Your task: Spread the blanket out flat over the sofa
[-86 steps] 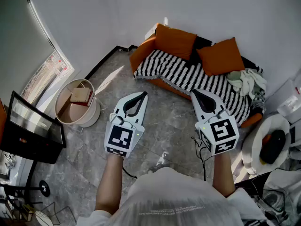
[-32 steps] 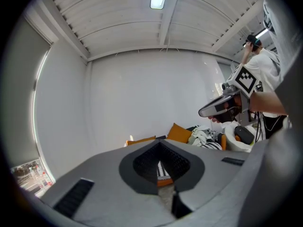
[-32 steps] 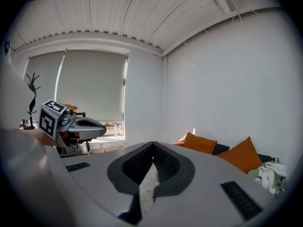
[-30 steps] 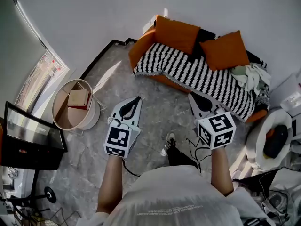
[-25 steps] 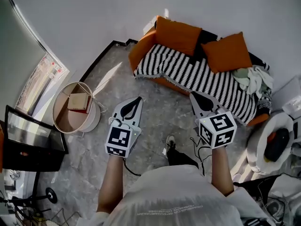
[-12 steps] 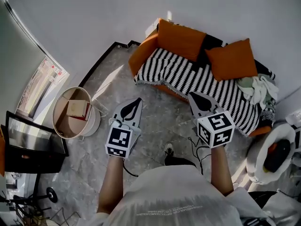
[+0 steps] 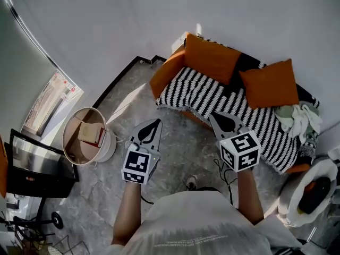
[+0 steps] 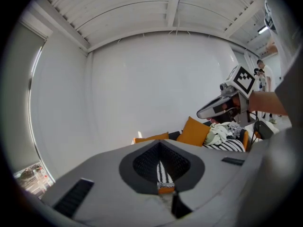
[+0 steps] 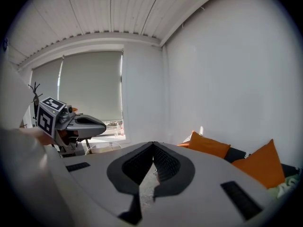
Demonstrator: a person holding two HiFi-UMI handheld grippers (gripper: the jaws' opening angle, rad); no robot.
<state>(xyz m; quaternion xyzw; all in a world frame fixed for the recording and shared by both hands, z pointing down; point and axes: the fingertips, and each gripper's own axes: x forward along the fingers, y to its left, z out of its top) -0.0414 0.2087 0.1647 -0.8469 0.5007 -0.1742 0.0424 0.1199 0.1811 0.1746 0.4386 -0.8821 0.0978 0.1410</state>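
Note:
A black-and-white striped blanket (image 7: 223, 97) lies over the seat of an orange sofa (image 7: 166, 73) against the white wall, its front edge hanging toward the floor. Two orange cushions (image 7: 212, 57) lean on the backrest. My left gripper (image 7: 157, 122) is shut and empty, held above the floor just short of the sofa's front left. My right gripper (image 7: 213, 116) is shut too, with its tip over the blanket's front edge. In the left gripper view the striped blanket (image 8: 163, 173) shows beyond the tips of that left gripper (image 8: 160, 144). In the right gripper view, the right gripper (image 9: 152, 144) holds nothing.
A heap of pale clothes (image 7: 300, 116) lies on the sofa's right end. A round white basket (image 7: 74, 147) holding a box stands left on the marble floor, a black screen (image 7: 37, 163) beyond it. A white round seat (image 7: 297, 203) is at right. A cable (image 7: 220, 169) trails on the floor.
Both grippers have moved forward toward the sofa, which now lies closer beneath them. Their jaws stayed shut and empty.

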